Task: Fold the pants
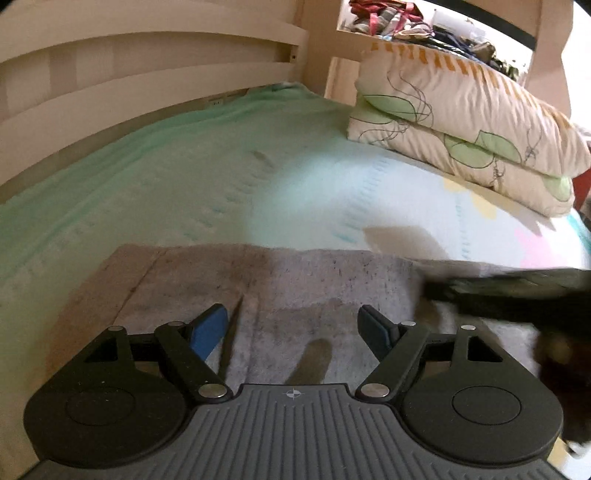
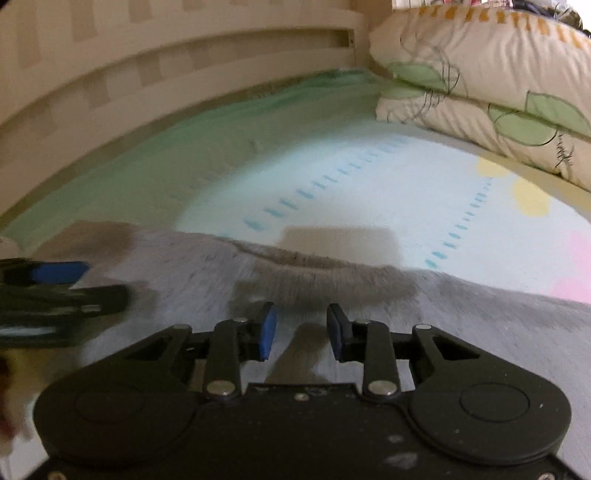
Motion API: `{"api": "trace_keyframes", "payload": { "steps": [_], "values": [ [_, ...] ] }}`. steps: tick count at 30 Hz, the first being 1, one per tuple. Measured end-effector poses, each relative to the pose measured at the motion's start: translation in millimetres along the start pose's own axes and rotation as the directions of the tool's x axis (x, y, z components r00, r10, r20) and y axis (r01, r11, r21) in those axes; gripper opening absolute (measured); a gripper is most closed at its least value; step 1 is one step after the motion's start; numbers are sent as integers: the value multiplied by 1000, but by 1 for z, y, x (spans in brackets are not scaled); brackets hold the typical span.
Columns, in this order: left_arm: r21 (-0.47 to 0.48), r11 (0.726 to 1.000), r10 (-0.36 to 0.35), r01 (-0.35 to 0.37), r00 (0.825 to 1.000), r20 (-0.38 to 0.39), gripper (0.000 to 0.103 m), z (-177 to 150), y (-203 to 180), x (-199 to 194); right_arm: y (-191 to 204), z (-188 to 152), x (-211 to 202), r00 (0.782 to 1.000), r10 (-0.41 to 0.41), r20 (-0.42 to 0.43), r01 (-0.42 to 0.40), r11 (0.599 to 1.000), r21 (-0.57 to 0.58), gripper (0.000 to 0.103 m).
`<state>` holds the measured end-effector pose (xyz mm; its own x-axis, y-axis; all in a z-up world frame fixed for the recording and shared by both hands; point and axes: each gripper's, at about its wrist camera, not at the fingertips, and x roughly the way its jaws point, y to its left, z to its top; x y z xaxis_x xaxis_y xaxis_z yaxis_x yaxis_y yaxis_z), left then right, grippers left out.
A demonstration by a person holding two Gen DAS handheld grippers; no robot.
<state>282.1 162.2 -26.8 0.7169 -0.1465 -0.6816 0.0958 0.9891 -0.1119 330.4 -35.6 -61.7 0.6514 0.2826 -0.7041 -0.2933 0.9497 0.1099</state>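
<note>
Grey pants [image 1: 295,288] lie flat on the bed, their far edge straight across the left wrist view. My left gripper [image 1: 293,325] is open wide and empty, just above the grey cloth. In the right wrist view the same pants [image 2: 480,317] show a raised, folded ridge ahead of the fingers. My right gripper [image 2: 301,332] is open with a narrower gap, empty, low over the cloth. The right gripper appears blurred at the right of the left wrist view [image 1: 517,295]; the left gripper appears at the left of the right wrist view [image 2: 62,291].
The bed sheet [image 1: 184,166] is mint green and white with pastel spots. Two stacked leaf-print pillows [image 1: 461,122] lie at the far right. A cream wooden bed rail [image 1: 110,85] runs along the far left. A shelf of clothes [image 1: 406,22] stands behind.
</note>
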Motion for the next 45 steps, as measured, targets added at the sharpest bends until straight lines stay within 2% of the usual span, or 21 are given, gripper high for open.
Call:
{"api": "trace_keyframes", "payload": {
  "steps": [3,6,8,11,14,16,20,24,27,30,33,36,40,45],
  "values": [
    [1,1000,-31,31,999,-12,77,-6,1,-5,-7,18,30,999,-42,-28,44,998,39,25],
    [51,998,-37,38,999,-23,77,-13,-6,-7,-19,35,36,998,-25,-50,30,993,114,24],
    [121,992,-28,31,999,-24,77,-17,-16,-10,-23,40,25,999,-32,-36,37,991,128,25],
    [200,979,-34,36,999,-14,77,-24,-32,-19,-32,34,-20,999,-15,45,9,992,122,28],
    [244,969,-42,43,999,-9,77,-29,-40,-30,-41,8,-75,995,-9,100,-3,993,119,29],
    [242,967,-76,77,997,-11,77,-31,-42,-40,-45,-16,-107,993,-2,115,-11,994,109,29],
    [260,964,-58,53,998,13,77,-43,-49,-56,-49,-78,-158,996,8,87,-20,989,144,32],
    [210,969,-120,130,991,-62,77,-62,-54,-57,-42,-126,-163,1000,12,14,-14,989,145,33],
    [228,961,-126,155,983,-134,77,-81,-60,-48,-38,-140,-151,1000,30,-11,-27,984,173,33],
    [247,951,-146,185,975,-169,77,-91,-66,-40,-36,-141,-138,999,44,0,-44,983,177,33],
    [247,948,-162,200,973,-164,77,-89,-72,-35,-35,-134,-122,999,45,-4,-43,985,165,32],
    [244,948,-168,204,973,-161,77,-89,-72,-30,-39,-110,-108,999,29,14,-30,991,129,31],
    [249,950,-158,186,979,-129,77,-81,-71,-25,-48,-80,-116,993,10,114,-25,992,127,31],
    [185,966,-170,180,983,-69,77,-60,-63,-20,-63,-60,-129,981,0,193,-37,982,186,33]
  ]
}}
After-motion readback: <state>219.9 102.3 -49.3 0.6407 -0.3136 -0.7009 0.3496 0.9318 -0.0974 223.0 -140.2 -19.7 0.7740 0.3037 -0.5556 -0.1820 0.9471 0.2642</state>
